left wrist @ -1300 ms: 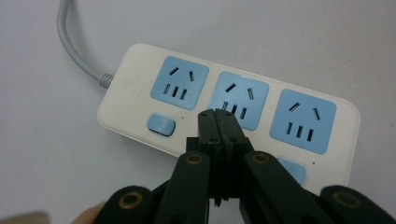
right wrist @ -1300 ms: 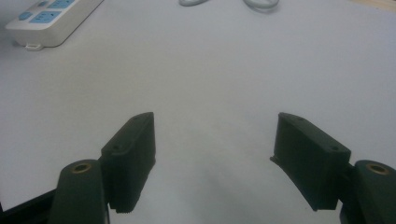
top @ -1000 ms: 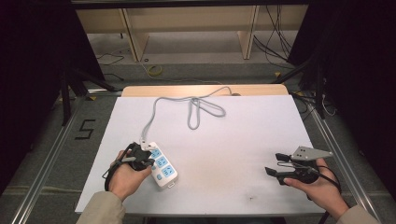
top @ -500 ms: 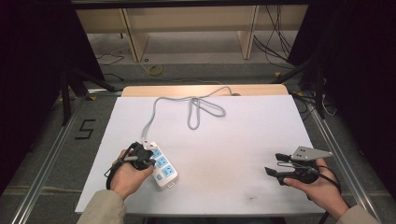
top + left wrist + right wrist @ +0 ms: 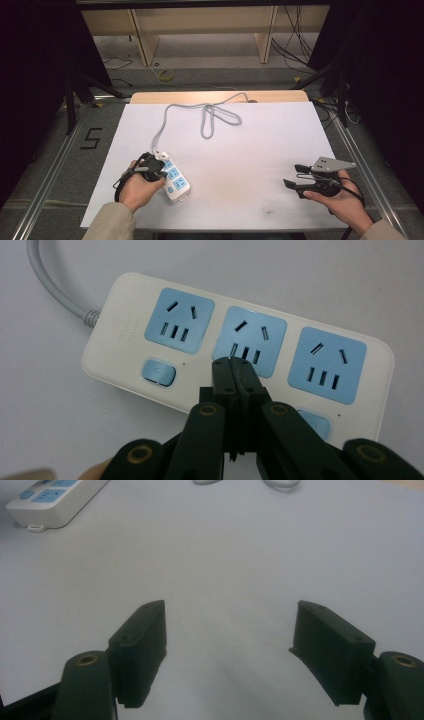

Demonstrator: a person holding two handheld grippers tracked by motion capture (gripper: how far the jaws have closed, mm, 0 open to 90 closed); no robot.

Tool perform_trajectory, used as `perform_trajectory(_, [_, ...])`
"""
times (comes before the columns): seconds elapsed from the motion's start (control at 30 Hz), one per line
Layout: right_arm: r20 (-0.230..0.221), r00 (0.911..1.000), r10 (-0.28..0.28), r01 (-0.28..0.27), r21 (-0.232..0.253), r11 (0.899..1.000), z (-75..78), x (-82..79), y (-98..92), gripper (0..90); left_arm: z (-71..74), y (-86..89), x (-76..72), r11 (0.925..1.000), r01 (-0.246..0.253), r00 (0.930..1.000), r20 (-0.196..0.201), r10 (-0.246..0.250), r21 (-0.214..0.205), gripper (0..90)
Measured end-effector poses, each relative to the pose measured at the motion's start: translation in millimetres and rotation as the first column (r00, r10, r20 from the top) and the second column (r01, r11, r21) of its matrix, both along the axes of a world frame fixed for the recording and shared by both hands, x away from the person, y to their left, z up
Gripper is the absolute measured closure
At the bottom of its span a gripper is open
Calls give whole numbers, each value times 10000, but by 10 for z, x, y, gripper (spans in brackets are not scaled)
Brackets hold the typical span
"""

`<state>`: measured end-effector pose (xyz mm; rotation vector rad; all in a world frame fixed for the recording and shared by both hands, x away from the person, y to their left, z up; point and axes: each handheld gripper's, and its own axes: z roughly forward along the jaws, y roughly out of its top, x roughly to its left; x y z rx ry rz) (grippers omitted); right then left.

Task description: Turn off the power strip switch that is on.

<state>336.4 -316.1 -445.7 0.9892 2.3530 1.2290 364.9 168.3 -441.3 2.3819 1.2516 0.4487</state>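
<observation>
White power strip (image 5: pixel 240 347), three blue sockets, blue switches, grey cord (image 5: pixel 210 112)

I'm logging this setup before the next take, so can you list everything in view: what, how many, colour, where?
Power strip: one, white with three blue sockets, near-left on the table.
Cable: one, grey, runs from the strip to a loop at the far middle.
Table: one, white sheet over a wooden top.
Shelving: wooden, beyond the table.
Floor mark "5": one, black, left of the table.
Left tongs: black, jaws together over the strip's middle socket.
Right tongs: black, jaws apart over bare table, near-right.
Hands: two, one on each tongs, at the near edge.
</observation>
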Motion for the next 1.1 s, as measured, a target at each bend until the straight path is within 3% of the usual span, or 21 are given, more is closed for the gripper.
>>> perform_trajectory(1.1, [-24, 10000, 37, -37, -31, 10000, -6, 1, 3, 302, -9, -39, 36, 9999, 53, 9992, -406, -48, 133, 900])
